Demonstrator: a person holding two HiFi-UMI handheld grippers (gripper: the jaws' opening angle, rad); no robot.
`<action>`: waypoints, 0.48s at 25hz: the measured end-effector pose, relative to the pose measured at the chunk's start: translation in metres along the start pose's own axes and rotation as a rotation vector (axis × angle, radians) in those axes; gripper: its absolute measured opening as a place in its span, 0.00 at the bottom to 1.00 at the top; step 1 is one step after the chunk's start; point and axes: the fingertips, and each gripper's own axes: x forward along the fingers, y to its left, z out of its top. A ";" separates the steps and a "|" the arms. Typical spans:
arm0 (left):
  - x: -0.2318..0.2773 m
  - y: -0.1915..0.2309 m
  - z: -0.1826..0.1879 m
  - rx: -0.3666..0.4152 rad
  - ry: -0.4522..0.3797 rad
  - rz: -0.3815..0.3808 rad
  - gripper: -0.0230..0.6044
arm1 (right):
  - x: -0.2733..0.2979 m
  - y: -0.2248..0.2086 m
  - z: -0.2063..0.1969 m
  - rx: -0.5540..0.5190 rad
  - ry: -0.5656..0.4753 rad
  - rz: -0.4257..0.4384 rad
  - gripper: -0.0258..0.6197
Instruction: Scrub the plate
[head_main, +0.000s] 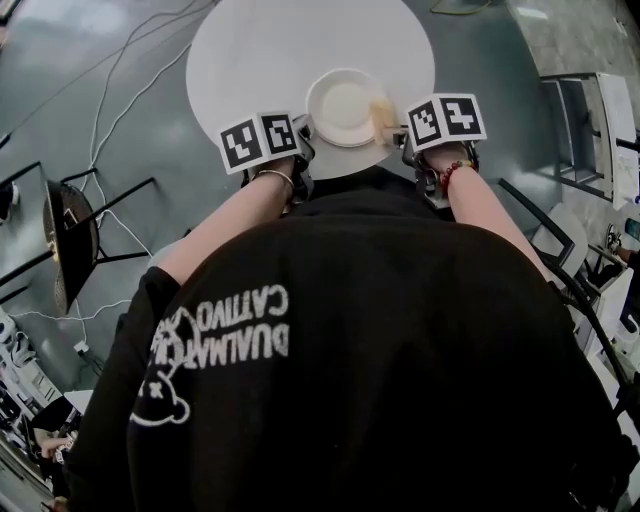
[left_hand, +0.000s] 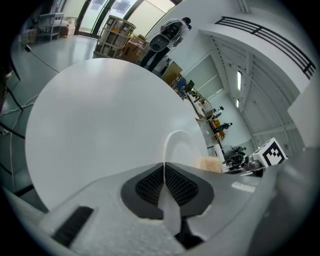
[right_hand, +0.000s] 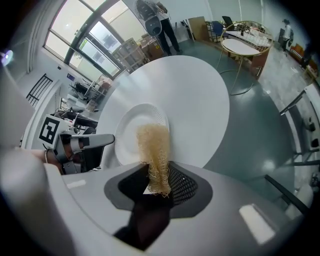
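Observation:
A white plate (head_main: 340, 100) lies near the front edge of the round white table (head_main: 260, 50). My left gripper (head_main: 300, 137) is at the plate's left rim. In the left gripper view its jaws (left_hand: 164, 172) are shut on the thin white edge of the plate (left_hand: 176, 142). My right gripper (head_main: 403, 134) is at the plate's right side, shut on a tan fibrous scrubber (head_main: 382, 115). In the right gripper view the scrubber (right_hand: 155, 150) hangs from the jaws (right_hand: 157, 181) over the right part of the plate (right_hand: 131, 134). The left gripper (right_hand: 82, 145) shows beside the plate there.
A dark chair frame (head_main: 70, 240) and cables (head_main: 110, 110) are on the floor to the left. Shelving (head_main: 590, 130) stands at the right. A gold-framed round table (right_hand: 245, 37) and a standing person (right_hand: 157, 20) are beyond the white table.

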 end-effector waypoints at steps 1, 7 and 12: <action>0.000 0.000 0.001 -0.002 -0.002 0.003 0.05 | -0.001 -0.004 0.003 0.003 -0.007 -0.008 0.23; -0.001 0.001 0.000 -0.022 -0.022 0.037 0.06 | -0.008 -0.023 0.013 0.013 -0.032 -0.044 0.23; -0.002 0.009 -0.003 -0.079 -0.040 0.070 0.07 | -0.016 -0.024 0.023 0.019 -0.107 -0.006 0.23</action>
